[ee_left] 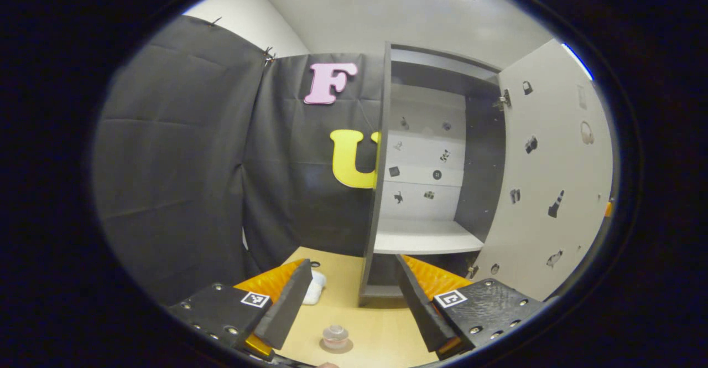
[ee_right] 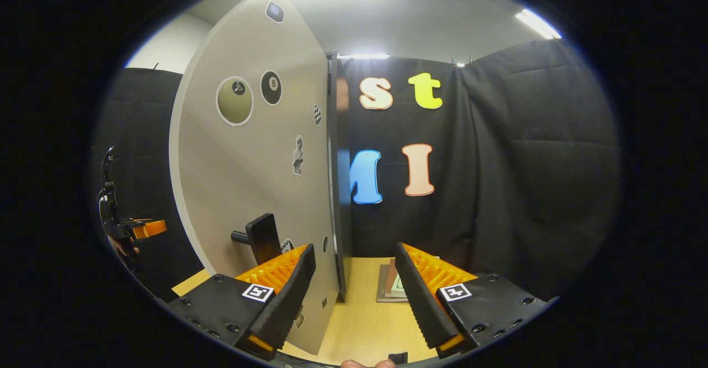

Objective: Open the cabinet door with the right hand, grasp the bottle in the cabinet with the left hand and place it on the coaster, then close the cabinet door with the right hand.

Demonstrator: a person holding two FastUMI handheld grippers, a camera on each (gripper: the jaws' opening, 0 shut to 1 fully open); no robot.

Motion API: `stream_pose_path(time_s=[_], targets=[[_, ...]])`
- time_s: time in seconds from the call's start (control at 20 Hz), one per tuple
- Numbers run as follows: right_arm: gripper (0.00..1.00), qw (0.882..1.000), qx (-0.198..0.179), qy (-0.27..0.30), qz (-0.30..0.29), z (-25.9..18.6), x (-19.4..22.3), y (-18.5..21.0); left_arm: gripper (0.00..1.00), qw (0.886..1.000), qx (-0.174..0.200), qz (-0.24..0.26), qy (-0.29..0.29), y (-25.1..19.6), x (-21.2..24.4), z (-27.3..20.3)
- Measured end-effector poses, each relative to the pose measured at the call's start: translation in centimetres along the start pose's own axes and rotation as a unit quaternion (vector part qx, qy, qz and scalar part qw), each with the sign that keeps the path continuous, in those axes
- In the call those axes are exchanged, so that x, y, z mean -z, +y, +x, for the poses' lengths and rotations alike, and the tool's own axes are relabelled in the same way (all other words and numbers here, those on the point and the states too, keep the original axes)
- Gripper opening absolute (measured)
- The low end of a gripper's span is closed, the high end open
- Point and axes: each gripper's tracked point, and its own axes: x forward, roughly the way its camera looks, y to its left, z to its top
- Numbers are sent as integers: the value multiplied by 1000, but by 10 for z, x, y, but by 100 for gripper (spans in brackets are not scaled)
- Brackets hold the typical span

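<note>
A small clear bottle (ee_left: pixel 335 335) stands upright on a round coaster (ee_left: pixel 323 348) on the wooden table, just below and between my left gripper's fingers. My left gripper (ee_left: pixel 352 263) is open and holds nothing. Ahead of it the cabinet (ee_left: pixel 381 163) stands with its door (ee_left: pixel 547 180) swung wide to the right, and its white shelf (ee_left: pixel 426 235) is bare. In the right gripper view the door's outer face (ee_right: pixel 249 180) with a black handle (ee_right: pixel 260 238) stands close on the left. My right gripper (ee_right: pixel 354 249) is open, with the door's free edge between its fingers, near the left one.
A white object (ee_left: pixel 314 289) lies on the table (ee_left: pixel 381 329) left of the cabinet's foot. A flat book or card stack (ee_right: pixel 394 288) rests on the table beyond the door. The other gripper (ee_right: pixel 130 228) and a hand show at the far left of the right gripper view.
</note>
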Motion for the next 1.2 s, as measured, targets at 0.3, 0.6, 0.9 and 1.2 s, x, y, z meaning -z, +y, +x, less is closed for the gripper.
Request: stream_pose_path(time_s=[0.3,0.6,0.9,1.2], targets=[[94,999,-53,8,13,16,13,68,90,1000,-8,20,4,33,7,1],[94,996,-84,18,31,31,15,123,90,999,6,33,2,58,10,6],[95,994,-96,28,49,59,20,177,90,999,29,46,7,88,18,25],[96,991,-110,31,65,85,18,231,90,997,50,55,20,109,29,38]])
